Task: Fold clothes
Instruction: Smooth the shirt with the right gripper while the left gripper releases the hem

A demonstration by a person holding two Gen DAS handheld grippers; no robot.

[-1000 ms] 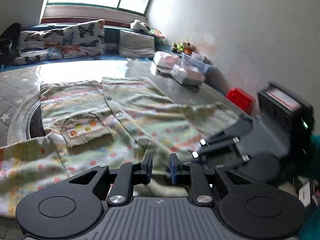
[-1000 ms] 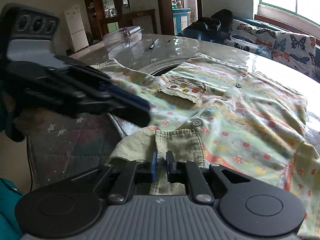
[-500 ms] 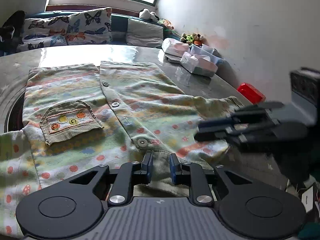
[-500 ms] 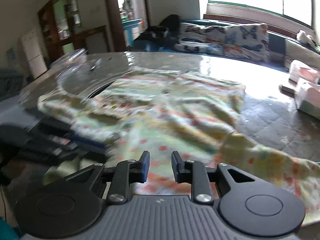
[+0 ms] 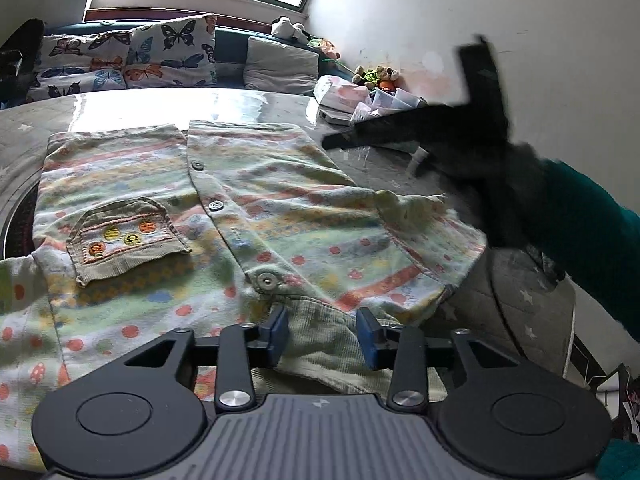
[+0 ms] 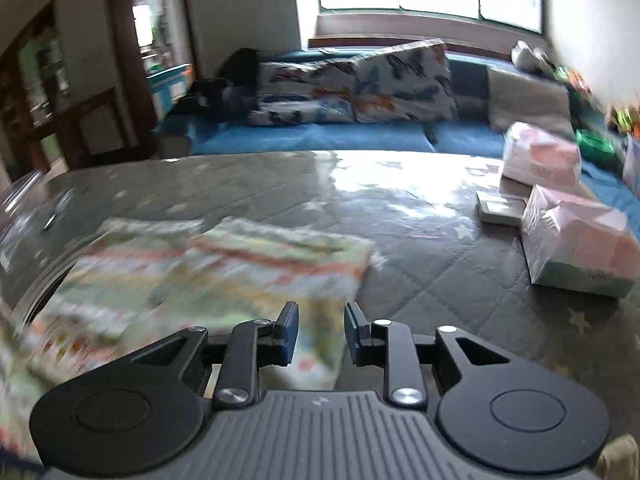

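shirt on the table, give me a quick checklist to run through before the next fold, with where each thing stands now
1. Shirt lying flat, front up, on the table: ok.
2. Left gripper let go of the collar: ok; its jaws have just been opening and stand apart with the ribbed collar between them, pads clear of it.
3. Right gripper empty: ok, jaws apart, nothing pinched.
4. Right gripper lined up over the shirt's side: cannot tell, its view is blurred.
5. Right sleeve spread out: not ok, it lies bunched at the table edge.
6. Boxes clear of the shirt: ok, bare table between them.
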